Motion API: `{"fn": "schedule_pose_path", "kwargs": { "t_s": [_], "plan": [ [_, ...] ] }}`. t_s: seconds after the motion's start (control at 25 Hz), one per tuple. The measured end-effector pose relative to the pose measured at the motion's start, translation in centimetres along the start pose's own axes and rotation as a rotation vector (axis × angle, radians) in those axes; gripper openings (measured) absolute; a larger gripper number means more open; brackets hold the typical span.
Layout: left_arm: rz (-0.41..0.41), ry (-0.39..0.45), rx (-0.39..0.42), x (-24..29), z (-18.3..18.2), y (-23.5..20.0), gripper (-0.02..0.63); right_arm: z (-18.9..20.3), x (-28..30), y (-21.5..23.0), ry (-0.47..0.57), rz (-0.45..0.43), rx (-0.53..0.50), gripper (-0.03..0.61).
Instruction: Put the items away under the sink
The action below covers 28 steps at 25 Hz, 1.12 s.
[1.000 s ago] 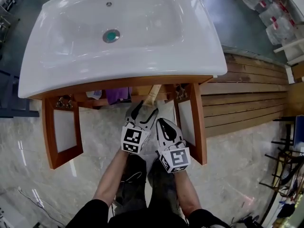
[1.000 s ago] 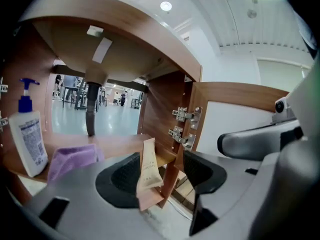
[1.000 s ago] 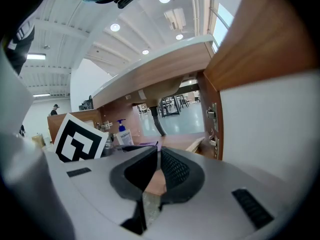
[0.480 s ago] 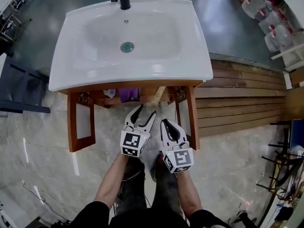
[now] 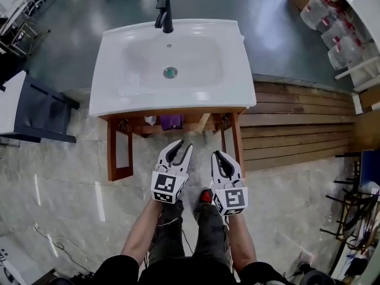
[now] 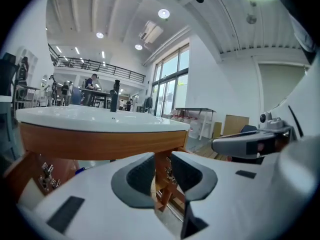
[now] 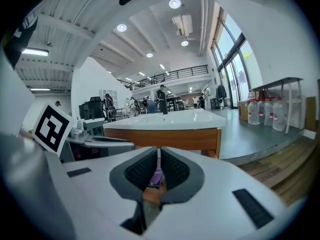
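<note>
White sink [image 5: 119, 97] tops the wooden cabinet [image 5: 178, 112], doors [image 5: 119, 153] swung open. My left gripper [image 5: 183, 146] hovers out front, jaws just closing partway on nothing. My right gripper [image 5: 217, 155] is pinched together, empty. Purple item [image 5: 171, 122] sits inside under the basin; I can't tell its long axis.

The left tool [image 6: 162, 176] has just been closing its jaws; a narrow gap remains, with nothing held in it. Ahead stands the white sink [image 6: 100, 118], a black tap [image 6: 115, 95] at its far edge. Directly under the sink runs the wooden cabinet frame [image 6: 95, 145], with metal hinges [image 6: 46, 170] below the sink's left end.
</note>
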<state>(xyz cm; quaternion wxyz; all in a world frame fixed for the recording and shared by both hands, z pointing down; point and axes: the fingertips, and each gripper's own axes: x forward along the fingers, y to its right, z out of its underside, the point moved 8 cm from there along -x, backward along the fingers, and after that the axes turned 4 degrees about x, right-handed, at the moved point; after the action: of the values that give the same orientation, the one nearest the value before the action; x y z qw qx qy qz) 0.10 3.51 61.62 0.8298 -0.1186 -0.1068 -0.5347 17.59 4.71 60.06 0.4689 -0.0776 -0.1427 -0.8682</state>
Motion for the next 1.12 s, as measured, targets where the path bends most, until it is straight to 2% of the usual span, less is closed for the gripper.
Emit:
{"fn": "schedule_pose_path", "kwargs": {
  "t_s": [0.12, 0.48, 1.12],
  "plan": [
    [-0.017, 0.011, 0.000, -1.8, -1.8, 0.3, 0.063, -1.5, -1.3, -0.3, 0.000, 0.000, 0.017, 0.046],
    [-0.044, 0.000, 0.007, -5.0, -6.9, 0.1, 0.012, -7.4, -2.5, -1.5, 0.030, 0.022, 0.020, 0.046],
    [-0.090, 0.045, 0.045, -11.6, -17.6, -0.8, 0.008, -17.8, -5.8, -4.2, 0.087, 0.016, -0.021, 0.043]
  ]
}}
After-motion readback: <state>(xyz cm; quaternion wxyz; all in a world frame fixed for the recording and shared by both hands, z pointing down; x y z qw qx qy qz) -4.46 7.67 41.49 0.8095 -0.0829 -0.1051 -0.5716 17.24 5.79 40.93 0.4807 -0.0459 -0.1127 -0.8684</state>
